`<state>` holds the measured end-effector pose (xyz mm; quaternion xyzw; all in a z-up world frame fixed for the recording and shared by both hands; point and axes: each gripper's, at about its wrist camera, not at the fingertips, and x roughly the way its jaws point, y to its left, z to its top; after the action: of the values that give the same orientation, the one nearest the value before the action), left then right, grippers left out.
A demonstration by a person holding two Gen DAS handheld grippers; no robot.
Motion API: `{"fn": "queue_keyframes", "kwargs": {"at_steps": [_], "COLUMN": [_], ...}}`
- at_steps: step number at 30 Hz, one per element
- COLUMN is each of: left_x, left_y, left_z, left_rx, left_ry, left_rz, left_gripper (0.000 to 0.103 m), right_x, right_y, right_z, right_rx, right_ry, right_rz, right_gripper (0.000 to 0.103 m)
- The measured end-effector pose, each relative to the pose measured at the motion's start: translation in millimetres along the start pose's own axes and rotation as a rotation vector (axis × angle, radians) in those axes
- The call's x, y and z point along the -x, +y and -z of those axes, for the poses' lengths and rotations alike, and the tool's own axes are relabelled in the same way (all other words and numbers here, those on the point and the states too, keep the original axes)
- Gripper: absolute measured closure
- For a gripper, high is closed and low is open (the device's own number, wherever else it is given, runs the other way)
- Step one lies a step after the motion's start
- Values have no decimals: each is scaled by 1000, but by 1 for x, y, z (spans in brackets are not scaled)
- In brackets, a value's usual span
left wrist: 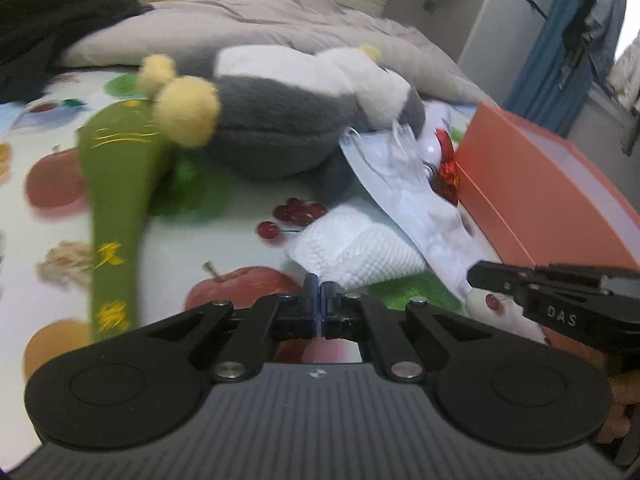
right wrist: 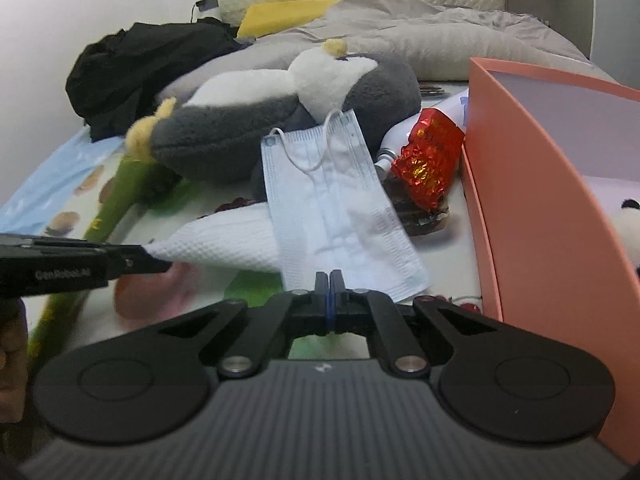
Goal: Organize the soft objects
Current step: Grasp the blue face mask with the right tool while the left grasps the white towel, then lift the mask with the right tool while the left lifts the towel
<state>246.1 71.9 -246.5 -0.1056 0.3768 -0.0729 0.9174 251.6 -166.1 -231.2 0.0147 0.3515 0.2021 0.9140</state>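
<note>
Salmon-pink cardboard, your open box [right wrist: 532, 208] sat at the right on the fruit-print bedsheet [left wrist: 60, 152], a black-and-white plush toy [right wrist: 630, 232] showing inside. Your left gripper [right wrist: 158, 265] had pinched shut on a corner of the white waffle-textured cloth [right wrist: 224, 242]. Your right gripper [right wrist: 329, 280] was clamped together beside the pale blue pleated face mask [right wrist: 332, 200]; whether it gripped the mask, I cannot tell.

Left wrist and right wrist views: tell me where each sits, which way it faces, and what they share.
Left wrist: on the left gripper, shut on the white waffle-weave cloth, facing forward-down; right gripper enters at right.
Right wrist: on the right gripper, shut on the pale blue face mask; left gripper at left.
Shared: grey-and-white plush toy, orange open box.
</note>
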Motion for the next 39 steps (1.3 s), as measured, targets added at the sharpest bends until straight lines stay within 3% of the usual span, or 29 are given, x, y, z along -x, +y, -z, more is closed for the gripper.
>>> {"fn": "queue_keyframes", "kwargs": {"at_steps": [9,10,11,13,22,24,26,27,36,38,39], "left_x": [44,46,47,50,43,42,42,42,46,48,50], "left_y": [4,4,4,3,6,7,8,8,10,9,9], "left_z": [32,36,41,50,55,53,53,52,51,51,52], "left_rx": [80,88,93,108,139,145,149,149,159,154,155], "left_ry": [23,32,42,58,79,82,79,80,90,95,92], "left_rz": [-25,-28,-31,-30,-21,-11,-2,6,72,79,84], "left_gripper": [101,102,102,101,101,101,101,101,100,94,87], "right_x": [21,20,18,11,-25,-26,-27,-28,-9,5,12], "right_y": [9,12,15,17,23,27,25,25,27,27,28], "right_z": [13,14,14,14,17,17,15,15,15,15,15], "right_rx": [4,28,43,56,158,198,191,188,165,156,154], "right_ry": [-15,-16,-16,-23,30,42,52,50,-4,-23,-31], "right_rz": [-84,-76,-75,-85,-29,-27,-36,-24,9,2,0], "right_gripper": [93,82,64,58,63,71,94,96,99,99,99]}}
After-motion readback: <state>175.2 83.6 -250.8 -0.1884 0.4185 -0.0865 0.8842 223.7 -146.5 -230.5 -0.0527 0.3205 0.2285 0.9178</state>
